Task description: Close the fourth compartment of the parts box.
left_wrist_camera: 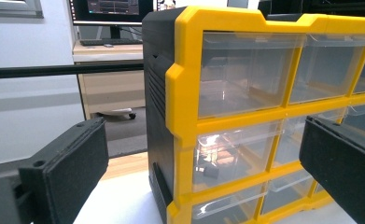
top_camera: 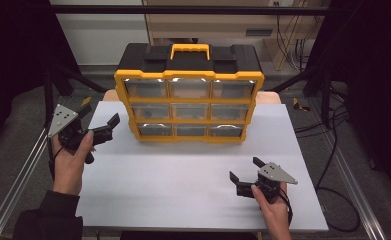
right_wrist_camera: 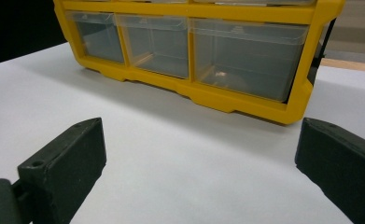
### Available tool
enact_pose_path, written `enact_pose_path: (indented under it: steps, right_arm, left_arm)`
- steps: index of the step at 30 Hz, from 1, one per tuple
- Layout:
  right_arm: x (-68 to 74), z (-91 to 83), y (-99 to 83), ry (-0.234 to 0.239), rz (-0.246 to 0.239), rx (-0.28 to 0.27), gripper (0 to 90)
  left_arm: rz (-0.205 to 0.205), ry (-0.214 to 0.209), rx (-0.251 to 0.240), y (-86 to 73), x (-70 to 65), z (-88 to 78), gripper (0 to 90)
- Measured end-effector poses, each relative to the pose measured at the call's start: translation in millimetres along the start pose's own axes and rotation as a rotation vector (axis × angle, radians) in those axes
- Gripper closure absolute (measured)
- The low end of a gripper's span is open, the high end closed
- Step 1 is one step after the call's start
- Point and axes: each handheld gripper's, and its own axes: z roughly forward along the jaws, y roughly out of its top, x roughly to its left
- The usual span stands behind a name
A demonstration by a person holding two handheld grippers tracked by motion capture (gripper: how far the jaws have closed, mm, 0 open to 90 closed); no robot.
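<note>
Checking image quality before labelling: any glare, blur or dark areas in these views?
High view: glare on the top drawers of the organiser, surroundings very dark. Left gripper view: reflections on a middle drawer, near jaws soft. Right gripper view: evenly lit, organiser's shadow on the table, jaws slightly blurred.

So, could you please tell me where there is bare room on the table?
The white table is bare between the drawer cabinet in front and the two grippers, left gripper and right gripper. The back is crowded by the cabinet.

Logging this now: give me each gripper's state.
Left gripper: open, holding nothing, beside the drawer organizer.
Right gripper: open, holding nothing.
</note>
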Motion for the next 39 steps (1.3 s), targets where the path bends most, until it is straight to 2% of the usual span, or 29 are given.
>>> enact_pose_path:
  steps: [13,20,34,39]
  right_arm:
    - [-0.8,-0.4,0.1,0.016,0.011,-0.002,2.2]
    - [-1.5,-0.4,-0.4,0.017,0.013,0.001,2.2]
    - [0.1,0.6,-0.5,0.026,0.005,0.003,2.2]
    - [-0.3,-0.3,0.0,0.026,0.004,0.003,2.2]
  left_arm:
    - [0.009,-0.010,-0.001,-13.1,9.2,-12.0,0.9]
    - [-0.002,-0.012,0.002,-18.7,12.1,-18.4,0.8]
    - [-0.014,-0.010,0.019,-36.7,15.5,-16.9,0.8]
    - [0.020,-0.017,0.028,-38.6,8.6,-15.8,0.8]
